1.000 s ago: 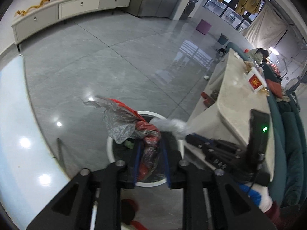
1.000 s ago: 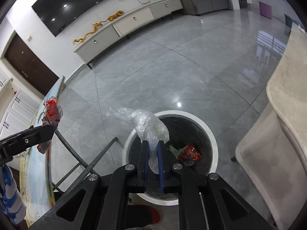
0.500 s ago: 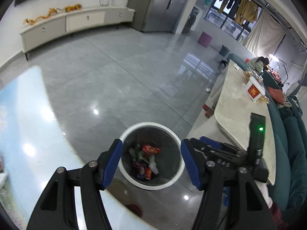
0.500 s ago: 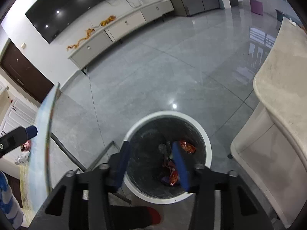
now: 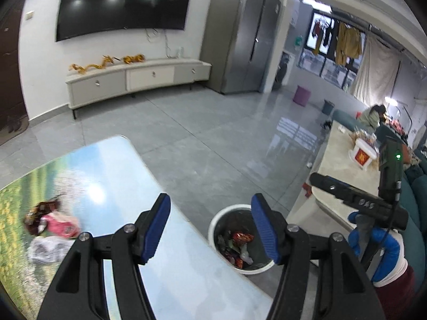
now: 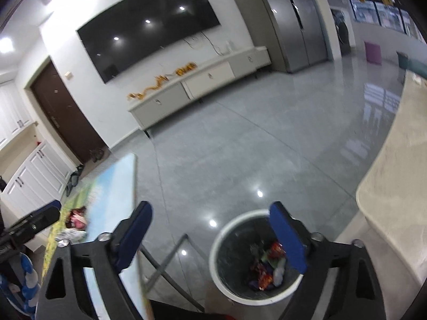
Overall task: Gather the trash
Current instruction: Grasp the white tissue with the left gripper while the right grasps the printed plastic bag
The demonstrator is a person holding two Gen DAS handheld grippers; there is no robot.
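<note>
**Both grippers empty above the bin**

Your left gripper (image 5: 210, 226) hangs with jaws wide apart, nothing between them, over the near edge of the glossy landscape-print table (image 5: 112, 176). Your right gripper (image 6: 210, 237) is also spread, empty. The round white-rimmed waste bin (image 5: 213, 229) stands on the grey tile floor just right of the table, holding crumpled wrappers (image 5: 241, 238). Left on the table: a pink wrapper (image 5: 61, 225), a dark red one (image 5: 40, 210) and a clear plastic bag (image 5: 46, 248), close together.

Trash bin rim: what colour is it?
White rim on the trash bin, dark inside; right wrist view shows it best.
</note>
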